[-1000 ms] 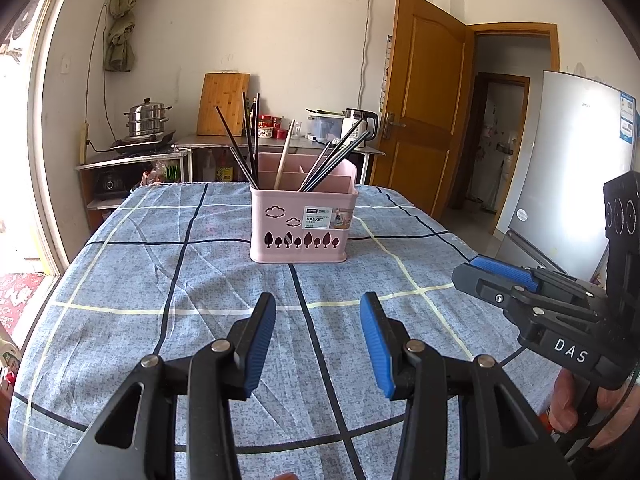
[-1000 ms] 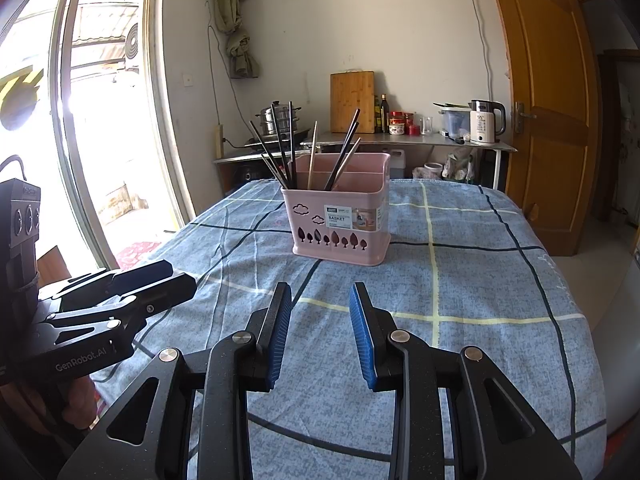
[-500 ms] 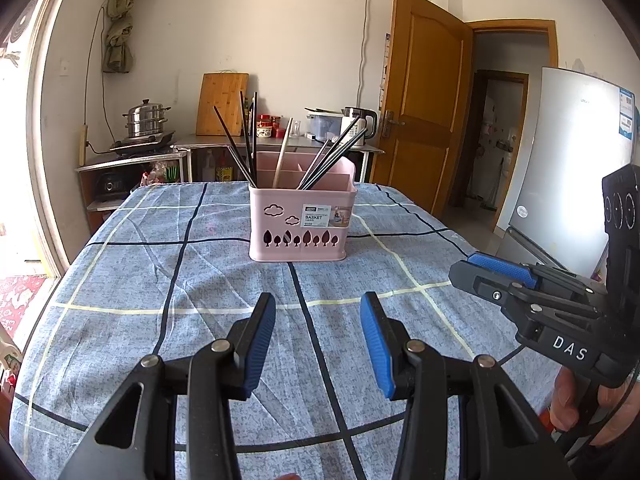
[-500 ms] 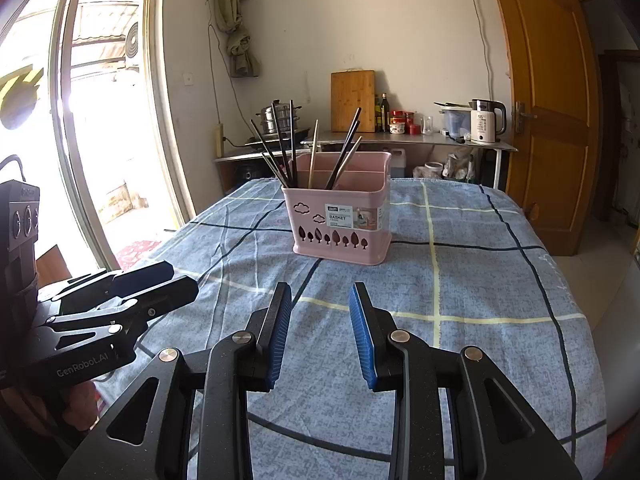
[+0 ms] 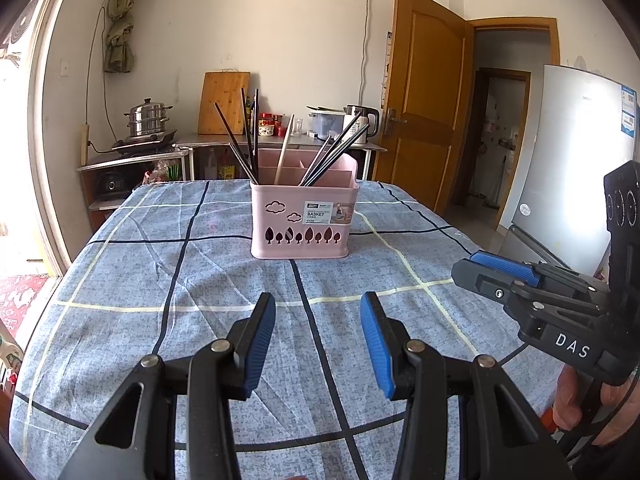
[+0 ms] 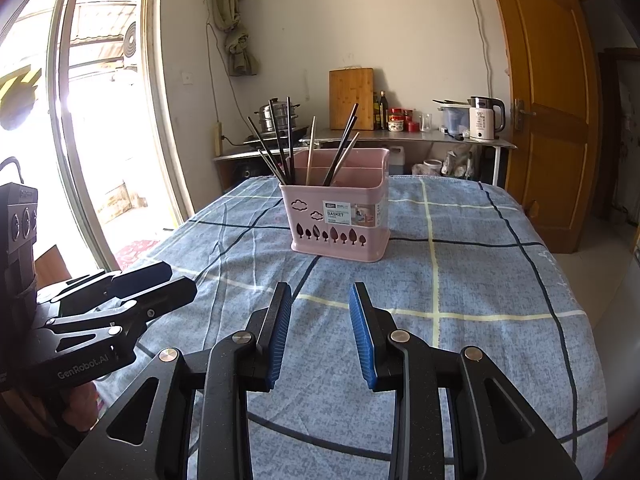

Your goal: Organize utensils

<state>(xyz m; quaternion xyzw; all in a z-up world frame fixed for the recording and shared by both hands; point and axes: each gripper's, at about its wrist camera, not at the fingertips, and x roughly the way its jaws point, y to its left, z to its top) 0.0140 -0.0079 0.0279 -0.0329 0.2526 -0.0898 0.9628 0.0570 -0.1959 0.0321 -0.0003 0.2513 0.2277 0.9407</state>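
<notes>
Desk [image 5: 120,300]: covered with a blue checked cloth that lay wrinkled; a dragged gripper could have bunched it and shifted the basket.
Basket [image 5: 304,220]: pink, at the far middle of the desk, light-looking; a sideways pull on its contents might have tipped it.
Chopsticks [image 5: 248,140]: dark sticks and one pale one leaned crossed in its compartments; drawing one could have snagged or flicked out others.
Left gripper [image 5: 318,336]: near edge, jaws moderately apart, empty.
Right gripper [image 6: 319,332]: likewise parted and empty; the two might have collided reaching in together.
</notes>
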